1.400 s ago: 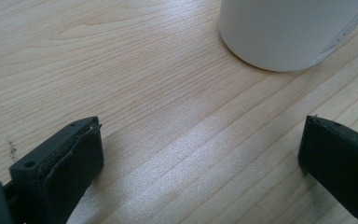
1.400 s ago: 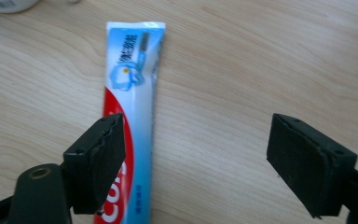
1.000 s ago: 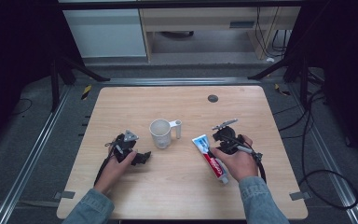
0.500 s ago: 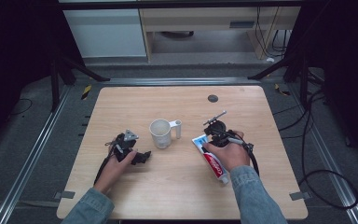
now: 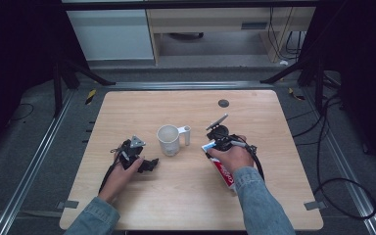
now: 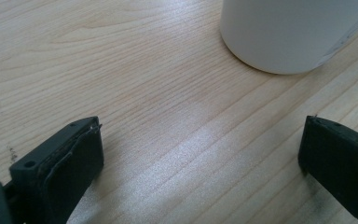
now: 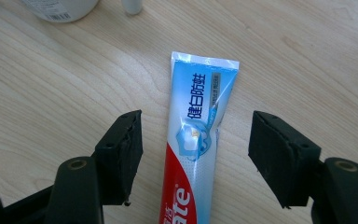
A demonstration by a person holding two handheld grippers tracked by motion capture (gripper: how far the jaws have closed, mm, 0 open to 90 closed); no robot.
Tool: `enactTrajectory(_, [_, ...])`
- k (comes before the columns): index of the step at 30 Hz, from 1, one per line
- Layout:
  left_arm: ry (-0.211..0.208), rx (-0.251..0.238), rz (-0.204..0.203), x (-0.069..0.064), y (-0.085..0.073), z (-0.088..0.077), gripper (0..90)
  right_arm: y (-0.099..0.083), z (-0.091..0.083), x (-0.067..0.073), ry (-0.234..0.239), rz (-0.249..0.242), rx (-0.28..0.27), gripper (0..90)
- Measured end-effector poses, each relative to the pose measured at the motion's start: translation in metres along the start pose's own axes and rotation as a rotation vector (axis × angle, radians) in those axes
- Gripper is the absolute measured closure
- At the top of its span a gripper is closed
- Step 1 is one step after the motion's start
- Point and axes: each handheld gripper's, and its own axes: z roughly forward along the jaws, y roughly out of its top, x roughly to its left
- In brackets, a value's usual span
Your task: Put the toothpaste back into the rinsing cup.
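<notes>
The right gripper (image 7: 193, 154) hung low over the toothpaste tube (image 7: 193, 154), its fingers (image 7: 121, 156) spread to either side of the tube without pressing on it. They had just been closing in, with the tube between them, though a clear gap remained on both sides. The tube lay flat on the wooden surface (image 5: 284, 196), right of its middle, crimped end pointing toward the white mug (image 5: 168, 140) and the far edge. Straddling the tube across its width looked deliberate: pinching the flat sides would likely give the firmest hold for a lift.

The left gripper (image 5: 144, 164) rested on the surface toward the near left corner, just beside the mug. Its fingers (image 6: 70, 163) stood wide apart with only bare wood between them, released and holding nothing. It seemed parked there, ready perhaps to steady the mug.
</notes>
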Motion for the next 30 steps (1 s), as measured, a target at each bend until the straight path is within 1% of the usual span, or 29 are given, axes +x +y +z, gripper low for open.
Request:
enactTrajectory(4, [0.0, 0.0, 0.0, 0.0, 0.0, 0.0, 0.0, 0.002, 0.004, 0.0, 0.01, 0.008, 0.016, 36.3])
enactTrajectory(10, [0.0, 0.0, 0.0, 0.0, 0.0, 0.0, 0.0, 0.003, 0.009, 0.0, 0.009, 0.005, 0.035, 38.2])
enactTrajectory(12, [0.0, 0.0, 0.0, 0.0, 0.0, 0.0, 0.0, 0.003, 0.012, -0.001, 0.007, 0.015, 0.044, 38.4])
enactTrajectory(13, [0.0, -0.001, 0.0, 0.0, 0.0, 0.0, 0.0, 0.002, 0.017, -0.002, 0.009, 0.01, 0.056, 38.6])
enactTrajectory(15, [0.0, -0.001, -0.001, 0.0, 0.0, 0.0, 0.0, 0.001, 0.022, -0.003, 0.015, 0.021, 0.071, 38.7])
enactTrajectory(16, [0.0, -0.001, -0.001, 0.0, 0.0, 0.0, 0.0, 0.001, 0.022, -0.003, 0.015, 0.021, 0.071, 38.7])
enactTrajectory(19, [-0.001, 0.0, -0.002, 0.0, 0.0, 0.0, 0.0, 0.0, 0.03, -0.004, 0.021, 0.015, 0.089, 39.5])
enactTrajectory(20, [-0.001, -0.001, -0.002, 0.0, 0.0, 0.0, 0.0, -0.001, 0.034, -0.004, 0.026, 0.026, 0.105, 39.9])
enactTrajectory(23, [-0.001, 0.0, -0.002, 0.0, 0.0, 0.0, 0.0, -0.001, 0.038, -0.005, 0.03, 0.024, 0.113, 40.6])
enactTrajectory(25, [-0.001, 0.0, -0.001, 0.0, 0.0, 0.0, 0.0, -0.001, 0.043, -0.007, 0.032, 0.037, 0.125, 41.4])
enactTrajectory(30, [-0.001, 0.004, 0.004, 0.0, 0.0, 0.0, 0.0, 0.0, 0.05, -0.006, 0.043, 0.034, 0.148, 43.2])
